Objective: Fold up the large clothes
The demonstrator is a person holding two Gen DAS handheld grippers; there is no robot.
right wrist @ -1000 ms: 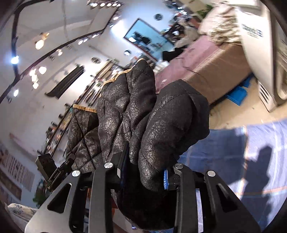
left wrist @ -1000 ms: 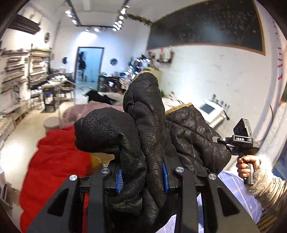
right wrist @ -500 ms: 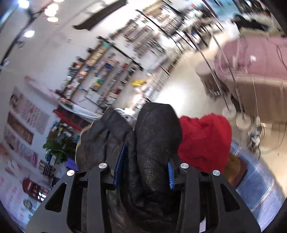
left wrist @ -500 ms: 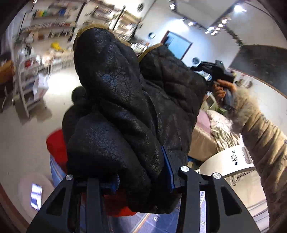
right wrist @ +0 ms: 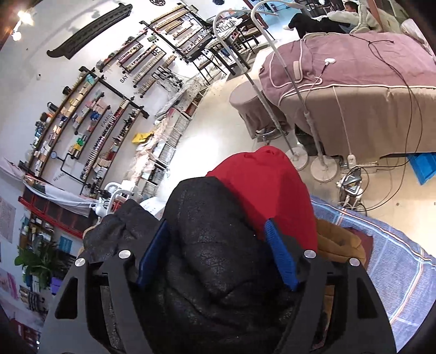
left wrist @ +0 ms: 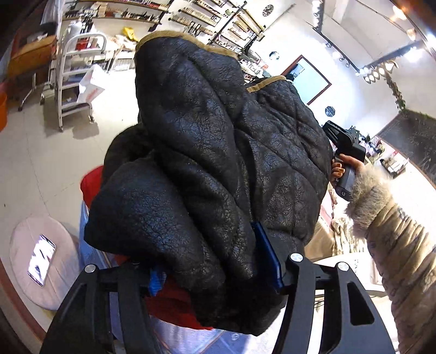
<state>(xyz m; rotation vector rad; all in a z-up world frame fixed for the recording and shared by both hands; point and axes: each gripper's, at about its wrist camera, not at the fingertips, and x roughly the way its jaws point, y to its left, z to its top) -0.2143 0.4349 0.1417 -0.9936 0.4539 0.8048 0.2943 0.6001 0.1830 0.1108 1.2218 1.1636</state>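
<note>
The left gripper (left wrist: 212, 272) clamps the black quilted jacket (left wrist: 218, 152), which bulges above its fingers. The right gripper (right wrist: 218, 253) pinches another fold between its blue pads (right wrist: 280, 258).

Brightness: my two views are bright, the pale tiled floor (left wrist: 41, 152) and white walls well lit.
Light source: ceiling spotlights (left wrist: 377, 72) shine in a row in my left view; two wall lamps (right wrist: 20, 23) flare in my right view.
Glare: the spotlights bloom white, and sheen spots sit on the black crackled leather jacket (left wrist: 218, 152).
Shadows: a soft shadow lies under the white metal trolley (left wrist: 77, 79); the jacket's folds go nearly black.
Distortion: strong fisheye bend, the wall shelves (right wrist: 90, 114) curve, and the corners are dark.
Focus: the jacket (right wrist: 218, 272) and my black frames close to the lens look slightly soft; the room stays sharp.
</note>
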